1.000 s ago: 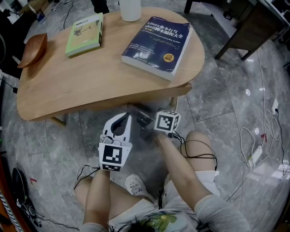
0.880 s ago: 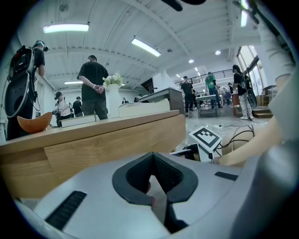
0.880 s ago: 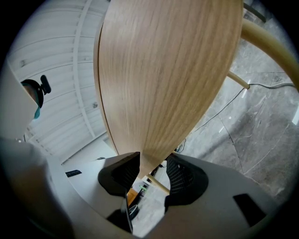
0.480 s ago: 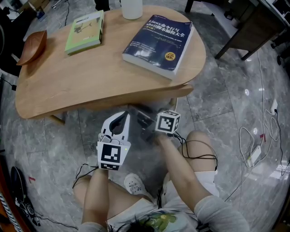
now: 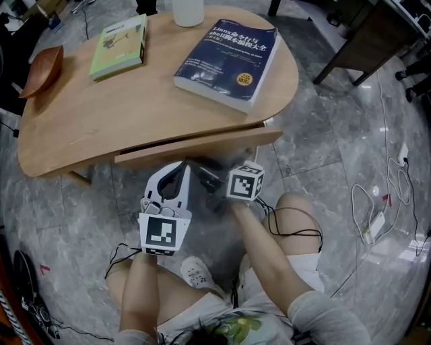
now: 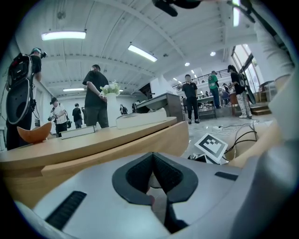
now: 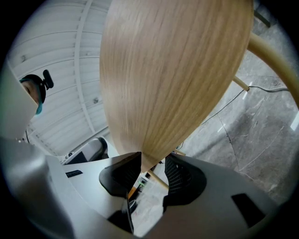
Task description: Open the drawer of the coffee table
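Observation:
The light wooden coffee table point(image 5: 101, 128) has its drawer front point(image 5: 202, 147) standing out a little below the tabletop edge. My right gripper point(image 5: 205, 172) reaches under that edge. In the right gripper view the drawer front point(image 7: 173, 79) runs down between the two pads of the right gripper point(image 7: 153, 170). Its jaws are closing, and a thin gap still shows beside one pad. My left gripper point(image 5: 183, 168) hangs just to the left, below the drawer front, shut and empty. In the left gripper view the left gripper point(image 6: 153, 168) has its pads together, with the drawer front point(image 6: 107, 156) ahead.
On the tabletop lie a blue book point(image 5: 225, 57), a green book point(image 5: 120, 46), a wooden bowl point(image 5: 42, 71) and a white container point(image 5: 188, 10). The person's knees and a white shoe point(image 5: 195, 273) are below the grippers. Cables point(image 5: 377, 215) trail on the marble floor at right.
More of the drawer front shows below the tabletop edge than before, and the view has shifted slightly. Both grippers stay about where they were.

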`<state>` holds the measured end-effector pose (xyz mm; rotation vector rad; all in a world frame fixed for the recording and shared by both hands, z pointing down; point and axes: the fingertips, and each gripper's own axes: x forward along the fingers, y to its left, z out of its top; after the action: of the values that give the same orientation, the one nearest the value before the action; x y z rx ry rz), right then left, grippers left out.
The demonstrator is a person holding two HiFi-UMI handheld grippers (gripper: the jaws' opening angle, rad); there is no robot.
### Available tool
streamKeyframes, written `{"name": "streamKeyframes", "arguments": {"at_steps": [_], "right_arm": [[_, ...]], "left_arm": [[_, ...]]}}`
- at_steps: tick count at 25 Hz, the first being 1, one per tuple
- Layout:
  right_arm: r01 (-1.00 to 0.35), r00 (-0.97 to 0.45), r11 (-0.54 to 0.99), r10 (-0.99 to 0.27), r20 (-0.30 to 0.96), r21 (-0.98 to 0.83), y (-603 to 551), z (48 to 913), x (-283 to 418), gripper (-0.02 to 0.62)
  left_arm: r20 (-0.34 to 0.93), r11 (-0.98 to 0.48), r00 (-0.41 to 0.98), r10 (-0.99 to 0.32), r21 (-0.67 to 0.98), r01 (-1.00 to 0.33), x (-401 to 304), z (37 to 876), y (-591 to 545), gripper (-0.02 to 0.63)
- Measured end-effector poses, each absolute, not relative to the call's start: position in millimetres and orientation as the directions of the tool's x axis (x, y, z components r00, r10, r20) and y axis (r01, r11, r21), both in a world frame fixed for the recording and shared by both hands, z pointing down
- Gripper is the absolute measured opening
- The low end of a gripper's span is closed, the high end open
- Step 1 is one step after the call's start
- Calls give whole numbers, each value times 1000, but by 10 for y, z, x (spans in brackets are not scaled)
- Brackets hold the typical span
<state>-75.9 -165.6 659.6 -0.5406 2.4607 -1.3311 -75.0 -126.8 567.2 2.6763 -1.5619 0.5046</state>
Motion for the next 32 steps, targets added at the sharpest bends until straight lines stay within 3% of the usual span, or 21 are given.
{"name": "streamKeyframes", "arguments": {"at_steps": [18, 23, 24, 26, 29, 32], "right_arm": [[-186, -896, 496, -439, -60, -848, -1500, 6597, -742, 166], [-216, -900, 499, -435, -27, -839, -1472, 6663, -733, 166], [-224, -900, 506, -435, -22, -833, -1469, 6659, -738, 166], [-244, -902, 517, -433, -5, -820, -1457, 6660, -741, 166], [-307, -910, 544, -408, 74, -781, -1404, 6730, -729, 166], [-369, -927, 627, -305, 220, -686, -1229, 6848, -761, 166]], "left_arm": [[273, -519, 464, -842, -178, -836, -750, 5634, -1289, 11], [264, -524, 458, -849, -299, -798, -735, 5445, -1266, 12], [260, -521, 455, -851, -319, -792, -745, 5387, -1262, 21], [265, -527, 458, -848, -352, -773, -768, 5281, -1244, 144], [281, -523, 442, -852, -397, -755, -848, 5160, -1231, 164], [342, -530, 411, -845, -437, -727, -917, 5211, -1280, 175]]}}
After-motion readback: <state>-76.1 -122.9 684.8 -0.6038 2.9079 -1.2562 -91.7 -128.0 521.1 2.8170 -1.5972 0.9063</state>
